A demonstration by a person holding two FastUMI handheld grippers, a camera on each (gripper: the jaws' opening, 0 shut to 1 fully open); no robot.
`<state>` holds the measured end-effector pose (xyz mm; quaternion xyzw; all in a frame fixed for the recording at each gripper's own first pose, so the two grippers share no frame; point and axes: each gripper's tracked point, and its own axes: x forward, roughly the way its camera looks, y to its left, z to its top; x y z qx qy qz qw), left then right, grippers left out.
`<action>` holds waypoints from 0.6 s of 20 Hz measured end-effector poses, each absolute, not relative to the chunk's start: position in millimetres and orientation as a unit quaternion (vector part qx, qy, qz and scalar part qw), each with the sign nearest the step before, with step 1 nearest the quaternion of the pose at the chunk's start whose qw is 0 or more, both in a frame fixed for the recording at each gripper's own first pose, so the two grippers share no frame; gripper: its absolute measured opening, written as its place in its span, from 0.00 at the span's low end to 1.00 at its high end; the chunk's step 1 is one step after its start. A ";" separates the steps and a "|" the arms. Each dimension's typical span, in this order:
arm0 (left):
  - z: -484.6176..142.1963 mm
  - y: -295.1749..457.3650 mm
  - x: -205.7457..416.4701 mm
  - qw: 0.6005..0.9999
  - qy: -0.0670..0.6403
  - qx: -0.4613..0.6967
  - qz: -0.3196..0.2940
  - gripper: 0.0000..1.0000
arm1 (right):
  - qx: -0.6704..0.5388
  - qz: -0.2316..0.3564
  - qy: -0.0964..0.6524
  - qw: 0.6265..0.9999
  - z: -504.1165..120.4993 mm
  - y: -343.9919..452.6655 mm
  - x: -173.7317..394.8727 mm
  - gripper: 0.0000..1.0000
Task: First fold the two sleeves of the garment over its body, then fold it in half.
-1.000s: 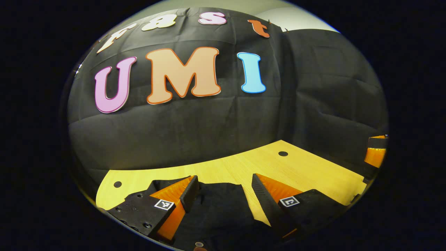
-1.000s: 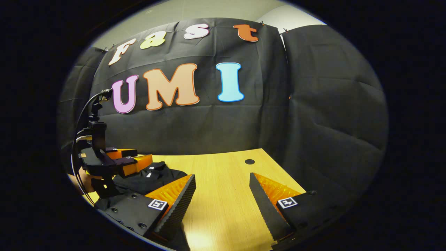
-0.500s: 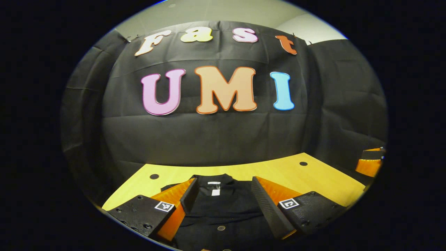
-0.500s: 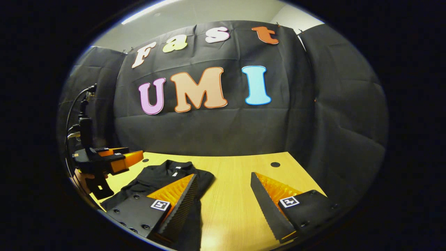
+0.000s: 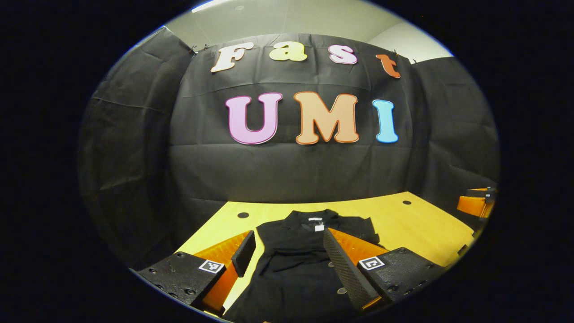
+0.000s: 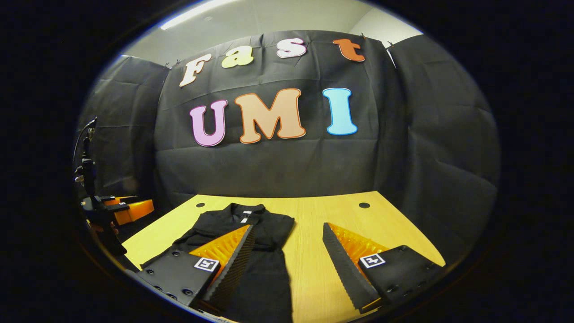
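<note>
A black garment (image 5: 291, 264) lies flat on the wooden table (image 5: 421, 229), its collar (image 5: 314, 217) toward the back wall and folds of cloth across its body. My left gripper (image 5: 287, 249) hovers open above the garment's lower part, with nothing between its fingers. In the right gripper view the garment (image 6: 264, 233) lies left of centre. My right gripper (image 6: 287, 249) stands open over the garment's right edge and bare table. The left gripper (image 6: 123, 208) shows far left, off the table's edge. The right gripper (image 5: 475, 204) shows at the far right.
The table (image 6: 314, 215) has small dark holes near its back corners (image 6: 364, 205) (image 6: 200, 205). Black cloth walls close in the back and both sides. Bare wood lies to the right of the garment.
Both grippers have drawn back from the garment and stayed open. The left gripper view now shows the whole collar and body; the left gripper has moved off to the table's left edge.
</note>
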<state>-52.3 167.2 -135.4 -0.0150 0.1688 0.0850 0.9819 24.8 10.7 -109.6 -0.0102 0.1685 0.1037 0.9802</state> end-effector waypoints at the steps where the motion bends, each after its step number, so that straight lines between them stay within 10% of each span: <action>1: -140.6 174.3 -62.7 0.980 0.175 -0.015 0.090 0.93 | -0.014 0.104 0.171 0.980 -113.4 14.6 19.0 0.94; 12: -212.5 202.8 -146.5 0.960 0.260 -0.027 0.098 0.94 | -0.043 0.092 0.233 0.967 -174.6 29.1 -33.2 0.98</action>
